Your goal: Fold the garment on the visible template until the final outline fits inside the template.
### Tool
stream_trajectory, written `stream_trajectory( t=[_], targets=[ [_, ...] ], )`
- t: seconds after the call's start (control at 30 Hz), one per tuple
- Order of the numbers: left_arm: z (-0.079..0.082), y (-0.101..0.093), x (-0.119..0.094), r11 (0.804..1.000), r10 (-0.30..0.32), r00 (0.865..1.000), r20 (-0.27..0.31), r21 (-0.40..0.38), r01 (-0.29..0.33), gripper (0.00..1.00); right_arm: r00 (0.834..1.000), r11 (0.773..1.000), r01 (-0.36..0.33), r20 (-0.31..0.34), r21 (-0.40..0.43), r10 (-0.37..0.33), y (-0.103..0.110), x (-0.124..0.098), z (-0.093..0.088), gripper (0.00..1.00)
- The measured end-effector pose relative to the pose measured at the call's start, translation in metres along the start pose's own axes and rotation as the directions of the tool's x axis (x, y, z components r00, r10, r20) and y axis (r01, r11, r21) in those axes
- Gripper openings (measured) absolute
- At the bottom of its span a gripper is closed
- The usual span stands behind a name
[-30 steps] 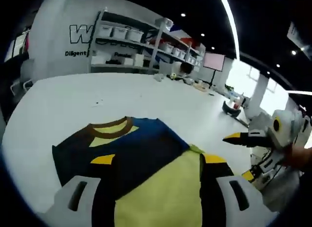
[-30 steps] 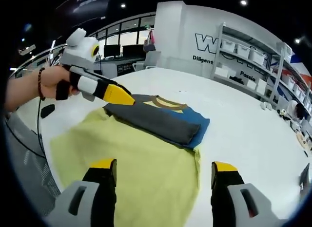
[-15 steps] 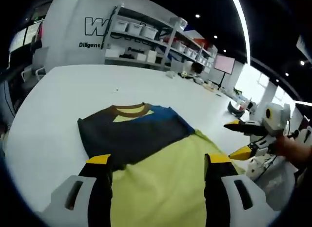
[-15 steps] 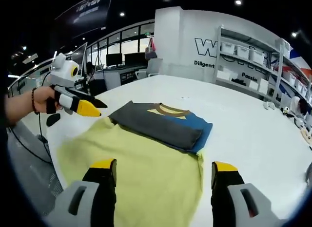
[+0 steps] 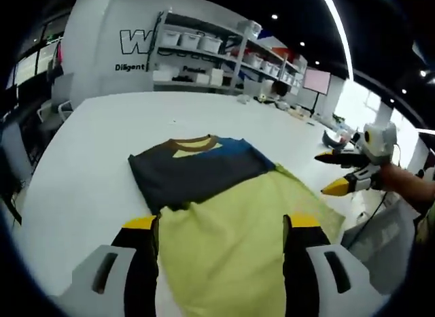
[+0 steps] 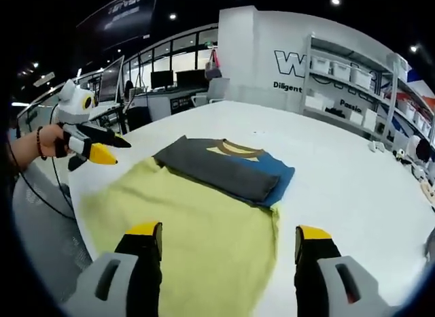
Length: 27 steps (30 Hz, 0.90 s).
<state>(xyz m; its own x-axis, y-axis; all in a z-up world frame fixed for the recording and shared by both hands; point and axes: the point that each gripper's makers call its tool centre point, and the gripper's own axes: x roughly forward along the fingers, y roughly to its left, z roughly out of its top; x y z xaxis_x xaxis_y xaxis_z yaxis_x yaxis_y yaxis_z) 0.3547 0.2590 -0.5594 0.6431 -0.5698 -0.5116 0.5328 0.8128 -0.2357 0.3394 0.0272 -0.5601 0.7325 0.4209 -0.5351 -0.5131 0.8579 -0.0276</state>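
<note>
A folded garment [image 5: 194,174], dark grey and blue with a brown collar, lies on the far part of a yellow-green template cloth [image 5: 245,242] on the white table. My left gripper [image 5: 216,225] stands open above the near part of the cloth, holding nothing. In the right gripper view the same garment [image 6: 228,167] rests on the cloth [image 6: 190,228], and my right gripper [image 6: 228,235] is open and empty above it. Each gripper appears in the other's view: the right gripper [image 5: 343,174] off the cloth's right edge, the left gripper [image 6: 95,147] off its left edge.
The round white table [image 5: 95,147] spreads wide around the cloth. Shelves with white bins [image 5: 197,52] stand along the back wall. A person's hand [image 6: 34,147] holds the left gripper; desks and monitors [image 6: 163,79] stand behind.
Both grippers have drawn back and away from the garment, which now lies free on the cloth. The left gripper has moved off the dark sleeve it was over.
</note>
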Motion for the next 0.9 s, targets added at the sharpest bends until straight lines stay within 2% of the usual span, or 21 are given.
stream_trajectory(
  t=[0.1,0.23,0.37,0.4,0.47,0.53,0.67,0.7,0.77,0.87,0.9],
  targets=[
    [-0.006,-0.001,-0.004,1.000,-0.003,1.000,-0.019,-0.012,0.003,0.70,1.000,1.000,-0.002,0.001,0.005,0.002,-0.003,-0.004,-0.001,0.78],
    [-0.006,-0.005,-0.009,1.000,-0.011,1.000,-0.009,-0.016,0.011,0.68,1.000,1.000,-0.003,-0.001,0.011,0.003,-0.002,-0.008,-0.002,0.78],
    [-0.009,-0.006,-0.010,1.000,-0.016,1.000,-0.024,-0.004,0.016,0.68,0.999,1.000,-0.014,-0.029,-0.008,0.014,-0.002,-0.010,-0.007,0.76],
    [-0.014,-0.009,-0.010,0.999,-0.032,0.999,-0.044,-0.004,0.032,0.69,0.998,0.999,-0.038,-0.052,-0.020,0.037,0.001,-0.011,-0.013,0.76],
    [-0.024,-0.018,-0.010,0.996,-0.085,0.993,-0.087,-0.007,0.085,0.70,0.996,0.999,-0.040,-0.084,-0.030,0.037,0.001,-0.011,-0.022,0.76],
    [-0.028,-0.018,-0.009,0.997,-0.082,0.993,-0.090,-0.006,0.082,0.68,0.992,0.997,-0.062,-0.116,-0.047,0.056,0.005,-0.011,-0.031,0.75],
    [-0.043,-0.018,-0.014,0.996,-0.071,0.987,-0.146,0.044,0.078,0.67,0.983,0.991,-0.082,-0.175,-0.105,0.063,0.009,-0.013,-0.044,0.75],
    [-0.047,-0.018,-0.015,0.995,-0.072,0.984,-0.163,0.057,0.082,0.66,0.981,0.985,-0.074,-0.191,-0.154,0.044,0.006,-0.014,-0.047,0.76],
    [-0.054,-0.019,-0.016,0.994,-0.083,0.980,-0.181,0.057,0.095,0.65,0.974,0.975,-0.101,-0.222,-0.200,0.055,0.008,-0.015,-0.053,0.75],
    [-0.064,-0.020,-0.018,0.993,-0.092,0.974,-0.206,0.055,0.106,0.63,0.963,0.971,-0.137,-0.255,-0.198,0.084,0.013,-0.015,-0.060,0.72],
    [-0.069,-0.020,-0.020,0.991,-0.091,0.970,-0.226,0.073,0.110,0.63,0.954,0.967,-0.167,-0.281,-0.191,0.109,0.017,-0.015,-0.065,0.70]
  ],
)
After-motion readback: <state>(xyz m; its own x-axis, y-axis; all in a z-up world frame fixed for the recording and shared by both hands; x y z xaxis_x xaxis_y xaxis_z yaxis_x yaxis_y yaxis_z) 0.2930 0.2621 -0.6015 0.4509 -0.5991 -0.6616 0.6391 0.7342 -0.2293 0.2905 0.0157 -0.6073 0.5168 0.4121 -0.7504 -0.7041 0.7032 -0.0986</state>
